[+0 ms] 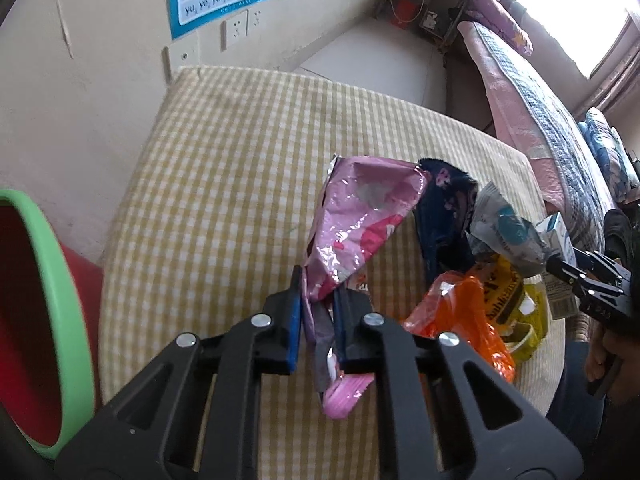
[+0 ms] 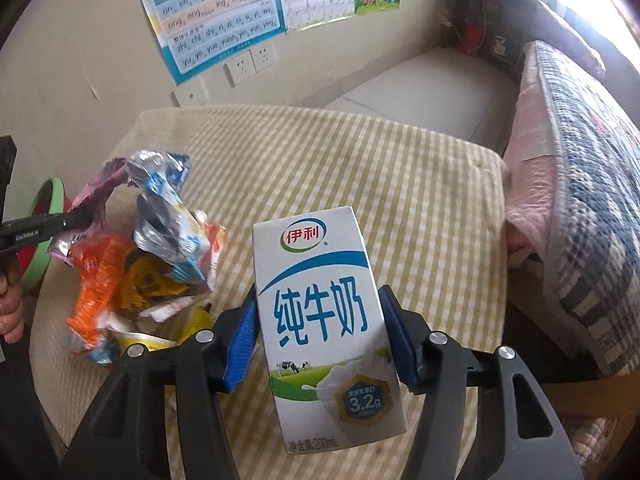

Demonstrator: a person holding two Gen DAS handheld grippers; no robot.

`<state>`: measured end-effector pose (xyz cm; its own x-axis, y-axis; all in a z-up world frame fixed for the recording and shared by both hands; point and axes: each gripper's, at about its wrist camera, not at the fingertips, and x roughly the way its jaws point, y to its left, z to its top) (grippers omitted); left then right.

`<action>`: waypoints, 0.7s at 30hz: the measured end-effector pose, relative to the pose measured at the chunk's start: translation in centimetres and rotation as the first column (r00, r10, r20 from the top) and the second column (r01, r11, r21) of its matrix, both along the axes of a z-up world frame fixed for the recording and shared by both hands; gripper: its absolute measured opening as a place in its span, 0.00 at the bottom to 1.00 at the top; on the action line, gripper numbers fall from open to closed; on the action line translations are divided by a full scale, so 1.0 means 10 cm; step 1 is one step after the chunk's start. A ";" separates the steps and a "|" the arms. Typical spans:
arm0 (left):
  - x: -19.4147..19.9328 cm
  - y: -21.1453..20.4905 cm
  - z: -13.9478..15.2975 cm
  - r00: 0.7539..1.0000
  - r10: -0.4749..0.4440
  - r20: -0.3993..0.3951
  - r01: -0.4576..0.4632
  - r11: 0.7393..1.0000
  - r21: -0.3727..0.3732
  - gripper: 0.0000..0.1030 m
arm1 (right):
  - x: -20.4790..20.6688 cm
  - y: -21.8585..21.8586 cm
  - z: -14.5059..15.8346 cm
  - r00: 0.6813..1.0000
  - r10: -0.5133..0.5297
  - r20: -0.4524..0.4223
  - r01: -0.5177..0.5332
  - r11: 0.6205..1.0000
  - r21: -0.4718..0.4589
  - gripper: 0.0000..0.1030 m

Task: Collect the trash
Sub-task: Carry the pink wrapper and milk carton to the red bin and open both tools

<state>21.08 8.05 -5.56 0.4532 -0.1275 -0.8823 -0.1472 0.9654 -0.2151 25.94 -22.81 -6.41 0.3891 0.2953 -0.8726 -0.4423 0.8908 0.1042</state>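
Squeezing a shiny pink wrapper (image 1: 356, 220) between its jaws, the left gripper (image 1: 316, 300) holds it up over the checked tabletop (image 1: 224, 184). The right gripper (image 2: 318, 316) has its jaws clamped on both sides of a white milk carton (image 2: 324, 320). More crumpled wrappers (image 2: 152, 264) lie in a pile left of those jaws, and a red bin with a green rim (image 1: 52, 280) sits left of the left jaws.

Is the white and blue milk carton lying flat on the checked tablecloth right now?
No, the white and blue milk carton is held upright between the blue pads of the right gripper, above the yellow checked tablecloth.
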 end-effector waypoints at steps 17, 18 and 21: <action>-0.78 0.05 0.43 0.998 0.034 0.061 -0.037 0.998 0.047 0.12 | -0.56 -0.08 0.44 0.995 -0.080 0.052 0.077 0.996 0.045 0.54; -0.84 0.05 0.45 0.997 0.036 0.067 -0.039 0.998 0.045 0.12 | -0.60 -0.07 0.46 0.995 -0.080 0.054 0.078 0.996 0.047 0.54; -0.96 0.03 0.49 0.996 0.038 0.077 -0.041 0.998 0.038 0.12 | -0.71 -0.03 0.52 0.995 -0.075 0.064 0.072 0.996 0.053 0.54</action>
<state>11.47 8.37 -0.66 0.5230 -0.0743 -0.8491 -0.1699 0.9671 -0.1893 18.80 -23.10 -1.20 0.4673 0.3068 -0.8292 -0.3832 0.9155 0.1228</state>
